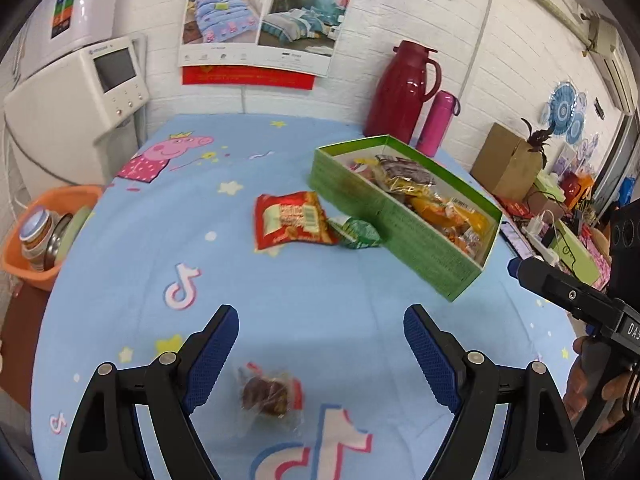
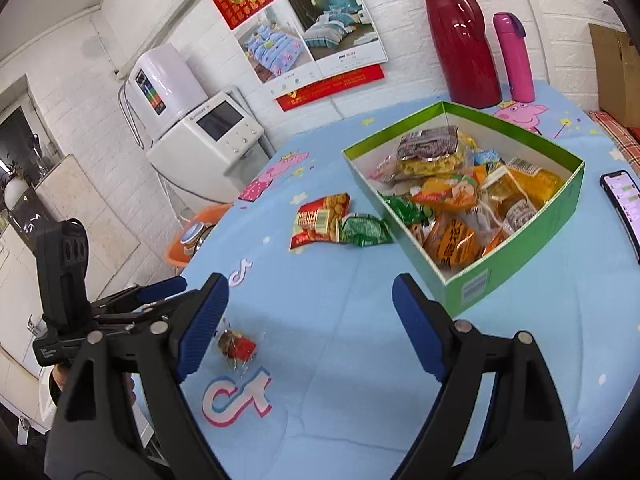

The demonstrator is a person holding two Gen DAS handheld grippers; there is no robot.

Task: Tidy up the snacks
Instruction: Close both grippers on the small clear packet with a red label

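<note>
A green box holding several snack packets sits on the blue cloth table. Beside its left wall lie a red snack bag and a small green packet. A clear-wrapped brown and red snack lies near the table's front. My left gripper is open just above that snack, nothing between its fingers. My right gripper is open too, empty, with the snack by its left finger. The left gripper shows at the left of the right wrist view.
A red thermos jug and a pink bottle stand behind the box. A phone lies right of it. An orange basin of dishes sits off the table's left edge beside a white appliance.
</note>
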